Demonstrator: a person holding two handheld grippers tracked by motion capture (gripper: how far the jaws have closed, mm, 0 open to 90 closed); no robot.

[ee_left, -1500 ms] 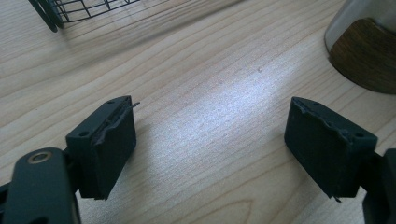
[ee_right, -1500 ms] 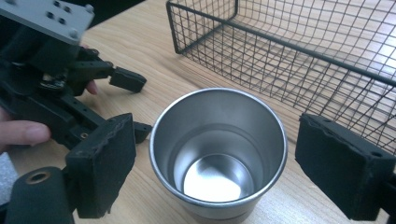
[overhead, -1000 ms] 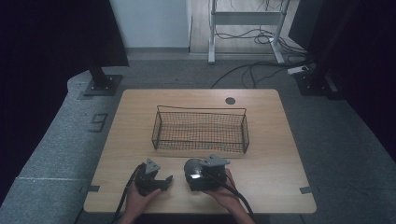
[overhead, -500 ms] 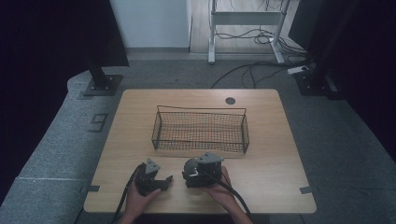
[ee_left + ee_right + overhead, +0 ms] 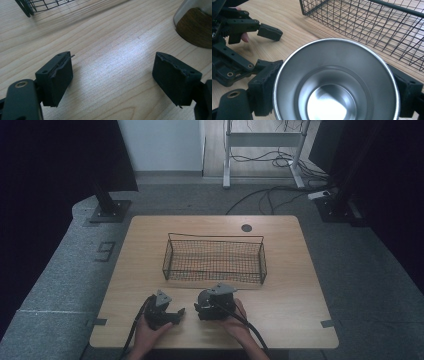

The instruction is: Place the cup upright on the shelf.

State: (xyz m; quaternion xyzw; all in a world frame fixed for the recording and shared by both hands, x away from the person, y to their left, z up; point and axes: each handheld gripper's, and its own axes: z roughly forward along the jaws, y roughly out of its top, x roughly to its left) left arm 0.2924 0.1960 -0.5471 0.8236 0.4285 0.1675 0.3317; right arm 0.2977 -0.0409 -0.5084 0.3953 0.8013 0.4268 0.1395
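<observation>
Right gripper view: right gripper (image 5: 334, 97) jaws just closed on the steel cup (image 5: 334, 82) (rim near the wire basket (image 5: 372, 27) upper right); left gripper (image 5: 112, 80) spread over bare tabletop (image 5: 112, 37).

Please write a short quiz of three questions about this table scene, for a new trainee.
1. True or false: the wire basket is empty.
2. What stands between the jaws of the right gripper? A) a metal cup B) a sponge C) a bottle
3. Are the jaws of the left gripper open or shut?

Key: 1 true. 2 A; the jaws have just been closing and their pads meet the cup's sides. 3 open, with only bare table between them.
</observation>
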